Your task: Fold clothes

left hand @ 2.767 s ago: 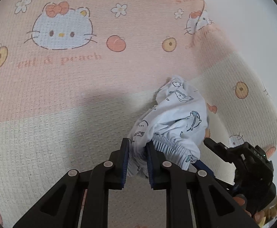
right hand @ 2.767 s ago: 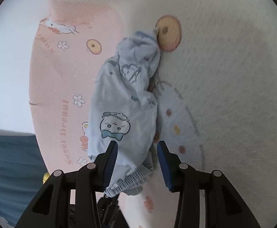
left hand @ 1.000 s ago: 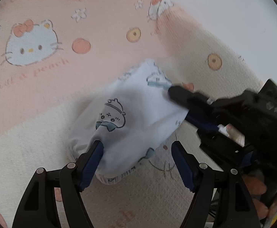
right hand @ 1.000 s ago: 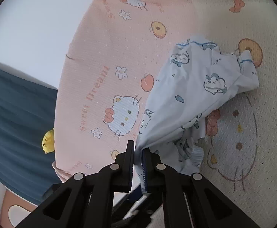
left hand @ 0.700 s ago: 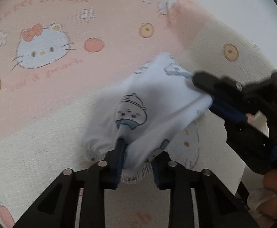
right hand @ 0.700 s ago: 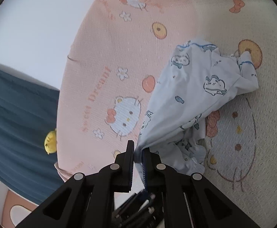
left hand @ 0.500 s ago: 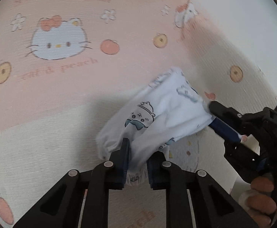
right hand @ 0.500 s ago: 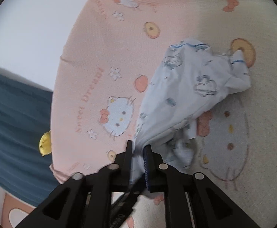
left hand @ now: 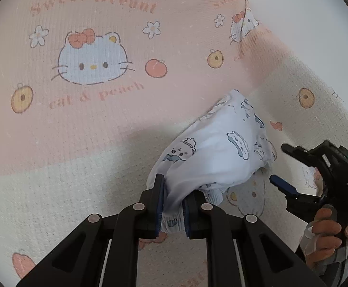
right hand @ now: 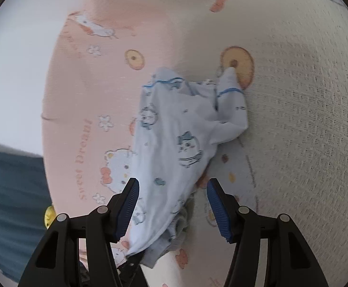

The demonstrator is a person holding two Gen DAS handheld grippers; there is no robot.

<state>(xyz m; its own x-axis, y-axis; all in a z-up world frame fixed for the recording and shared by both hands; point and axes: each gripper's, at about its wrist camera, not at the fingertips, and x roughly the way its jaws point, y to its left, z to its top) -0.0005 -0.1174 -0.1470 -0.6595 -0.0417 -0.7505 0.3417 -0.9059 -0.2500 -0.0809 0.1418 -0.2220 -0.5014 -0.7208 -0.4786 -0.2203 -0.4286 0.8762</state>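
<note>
The printed blanket filled both views, pink on one part and cream on the other, spreading out ahead of and beneath both sets of fingers. On it lay the task's thing, a small pale-blue garment printed with cartoon animals: one end rose into the left gripper, and the rest trailed forward and to the right of those fingers, sagging onto the cream part. It was bunched and creased, not flat and not squared.

The left gripper was clenched on the gathered, elastic-looking edge of the cloth, which bulged out from between the two blue pads. The right gripper had its fingers spread wide and gripped nothing; the garment ran up between and beyond them, its blue-piped hem lying farthest ahead. In the left view that gripper hung just to the right of the cloth, apart from it, with a person's hand on its handle.

To fold well from here, I judged that the free gripper should pinch a matching edge or corner rather than a loose middle fold, so the cloth could be drawn taut between the two grips and laid flat with hems aligned. Thin fabric like this would likely slip or double up if caught in a thick wad.

Ahead of the left fingers the blanket read "Sweet Dream" and "cat & peach".
</note>
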